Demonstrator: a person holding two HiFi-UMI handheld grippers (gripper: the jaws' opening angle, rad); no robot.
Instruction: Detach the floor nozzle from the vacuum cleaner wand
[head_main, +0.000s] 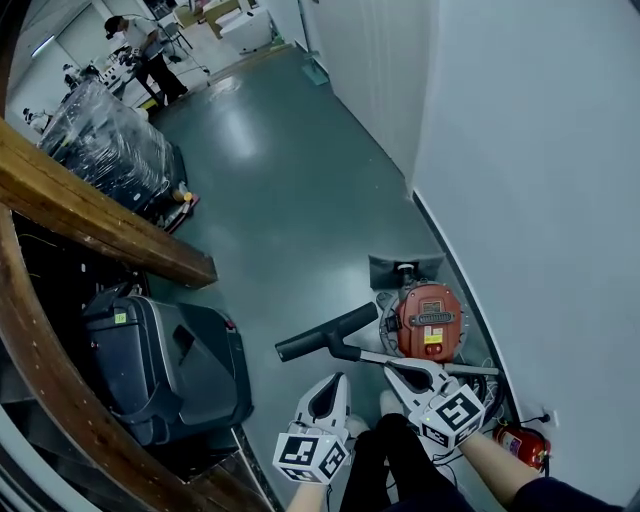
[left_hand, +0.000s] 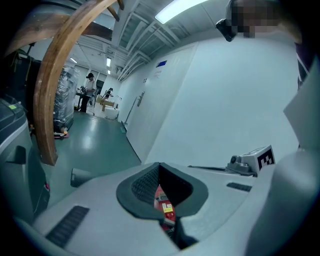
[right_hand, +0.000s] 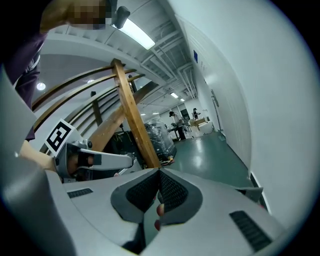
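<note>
Floor nozzle (head_main: 405, 268) is lying by the right wall, just beyond the red vacuum cleaner (head_main: 430, 320), while the left gripper (head_main: 335, 380) and right gripper (head_main: 393, 368) are hovering nearer, both closed and empty, seemingly pre-grasp.

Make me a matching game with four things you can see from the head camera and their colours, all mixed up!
Things:
1. vacuum cleaner body
2. vacuum tube
3. slanting beam
4. wall

Colours:
A. white
B. red
C. brown
D. black

Right pairs: 1-B, 2-D, 3-C, 4-A.
</note>
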